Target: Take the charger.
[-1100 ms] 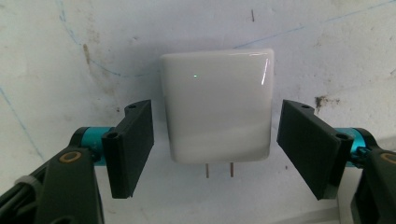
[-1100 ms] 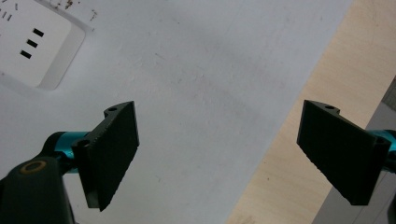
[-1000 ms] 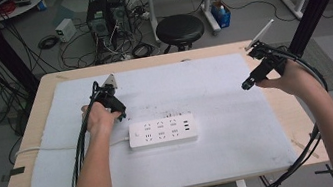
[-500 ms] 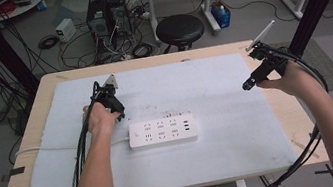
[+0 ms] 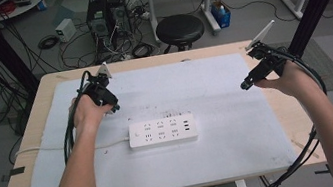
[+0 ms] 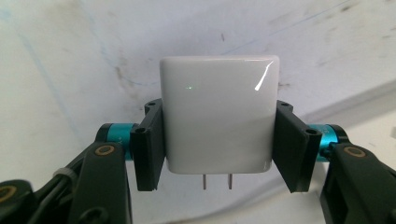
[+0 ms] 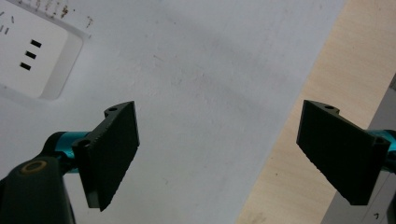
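Left gripper view: left tool [image 6: 219, 140] clamped on white charger plug [image 6: 218, 119], prongs toward camera, above white mat. High view: right tool [image 5: 246, 84] jaws wide, empty, near bench [image 5: 28, 161] right edge; power strip [image 5: 162, 131] mid-mat.

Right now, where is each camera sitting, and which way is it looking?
High view: above the person's side, looking forward and down at the table; both forearms, left gripper and right gripper show.
Left gripper view: on the left gripper, looking along its jaws, shut on a white charger.
Right gripper view: on the right gripper, looking down between open jaws at the white mat.
Shared: the power strip is in the high and right gripper views.
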Demonstrator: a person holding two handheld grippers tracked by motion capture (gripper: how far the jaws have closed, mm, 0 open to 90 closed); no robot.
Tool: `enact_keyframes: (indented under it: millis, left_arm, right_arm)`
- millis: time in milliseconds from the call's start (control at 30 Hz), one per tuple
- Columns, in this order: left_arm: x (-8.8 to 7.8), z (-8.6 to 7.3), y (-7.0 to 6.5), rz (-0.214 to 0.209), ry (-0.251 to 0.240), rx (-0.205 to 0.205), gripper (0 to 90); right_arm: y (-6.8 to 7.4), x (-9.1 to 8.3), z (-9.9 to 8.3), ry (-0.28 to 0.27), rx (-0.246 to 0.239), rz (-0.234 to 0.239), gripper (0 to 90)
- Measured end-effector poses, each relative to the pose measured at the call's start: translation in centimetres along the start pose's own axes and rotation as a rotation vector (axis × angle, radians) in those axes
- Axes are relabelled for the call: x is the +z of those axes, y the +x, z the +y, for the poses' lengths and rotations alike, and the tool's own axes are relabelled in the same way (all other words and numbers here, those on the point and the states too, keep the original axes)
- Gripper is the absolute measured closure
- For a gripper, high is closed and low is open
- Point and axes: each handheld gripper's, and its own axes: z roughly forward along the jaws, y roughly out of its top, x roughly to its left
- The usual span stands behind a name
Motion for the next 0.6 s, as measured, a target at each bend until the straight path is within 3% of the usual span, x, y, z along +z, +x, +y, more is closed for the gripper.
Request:
enact_keyframes:
  millis: [100,167,300,433,500,533,567,600]
  left_arm:
    - [-2.5,-0.1,-0.4,0.006,-0.030,0.034,42.4]
    - [-3.8,-0.2,-0.9,-0.014,-0.054,0.064,42.4]
    - [-6.0,-0.3,-2.2,-0.054,-0.093,0.175,42.4]
    - [-7.5,-0.2,-4.1,-0.076,-0.089,0.331,42.3]
    - [-8.3,-0.2,-5.3,-0.083,-0.073,0.431,42.3]
    - [-8.5,-0.1,-5.7,-0.089,-0.065,0.465,42.4]
    - [-8.5,-0.1,-5.7,-0.089,-0.065,0.465,42.3]
    - [-9.0,-0.1,-7.2,-0.102,-0.049,0.557,42.3]
  right_arm:
    - [0.3,-0.4,0.3,-0.003,0.004,-0.007,12.6]
    - [0.5,-0.5,0.3,-0.002,0.007,-0.009,12.6]
    - [0.9,-0.7,0.3,-0.004,0.018,-0.004,15.3]
    - [0.9,-1.0,0.1,-0.006,0.019,0.012,15.2]
    - [0.8,-1.3,0.1,-0.007,0.028,0.023,15.2]
    - [0.8,-1.4,0.1,-0.004,0.034,0.024,15.2]
    - [0.8,-1.4,0.1,-0.004,0.034,0.024,15.2]
    - [0.7,-1.6,0.1,-0.004,0.041,0.029,15.2]
